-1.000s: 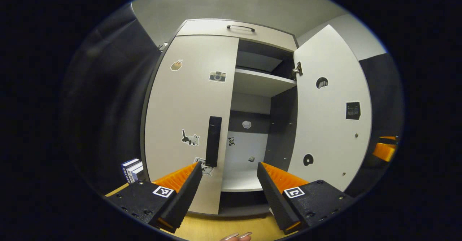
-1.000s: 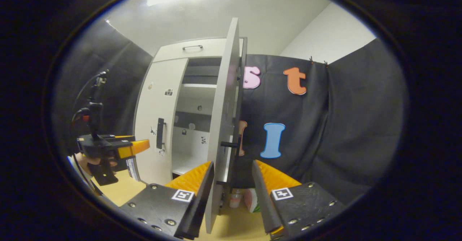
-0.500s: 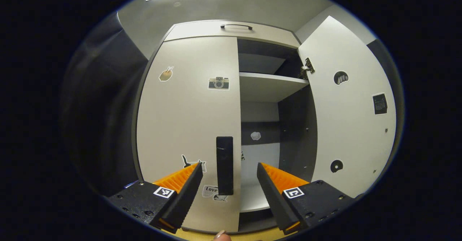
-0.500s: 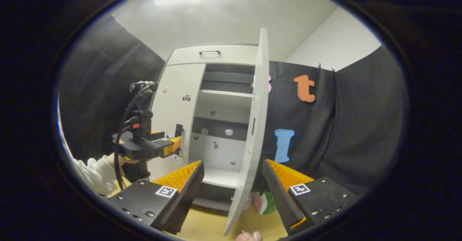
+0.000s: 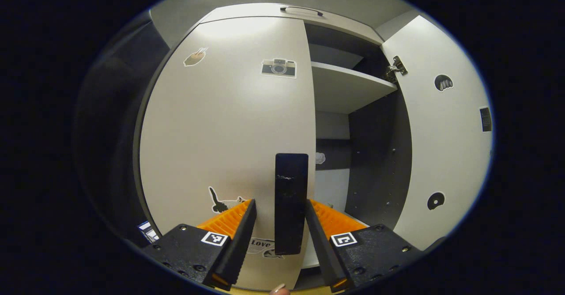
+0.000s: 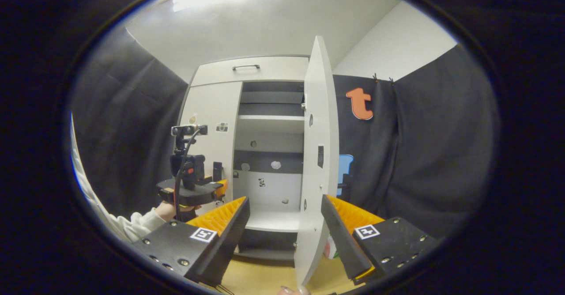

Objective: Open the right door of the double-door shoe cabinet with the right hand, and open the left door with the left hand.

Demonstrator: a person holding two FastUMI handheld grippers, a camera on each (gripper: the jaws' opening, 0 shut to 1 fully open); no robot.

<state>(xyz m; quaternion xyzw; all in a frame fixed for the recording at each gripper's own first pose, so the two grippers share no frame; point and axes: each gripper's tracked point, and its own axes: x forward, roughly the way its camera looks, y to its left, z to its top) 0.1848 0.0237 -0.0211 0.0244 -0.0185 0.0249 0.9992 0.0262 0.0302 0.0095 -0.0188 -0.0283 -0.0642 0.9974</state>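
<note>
One open cabinet door [image 6: 318,153], black-draped booth.

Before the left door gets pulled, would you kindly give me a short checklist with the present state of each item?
1. Right door swung open: ok.
2. Left door not yet opened: ok.
3. Left door's handle between the left gripper fingers: ok.
4. Fingers pressing on the handle: not ok, gaps on both sides.
5. Right gripper open, holding nothing: ok.
6. Room for the left door to swing: cannot tell.
</note>
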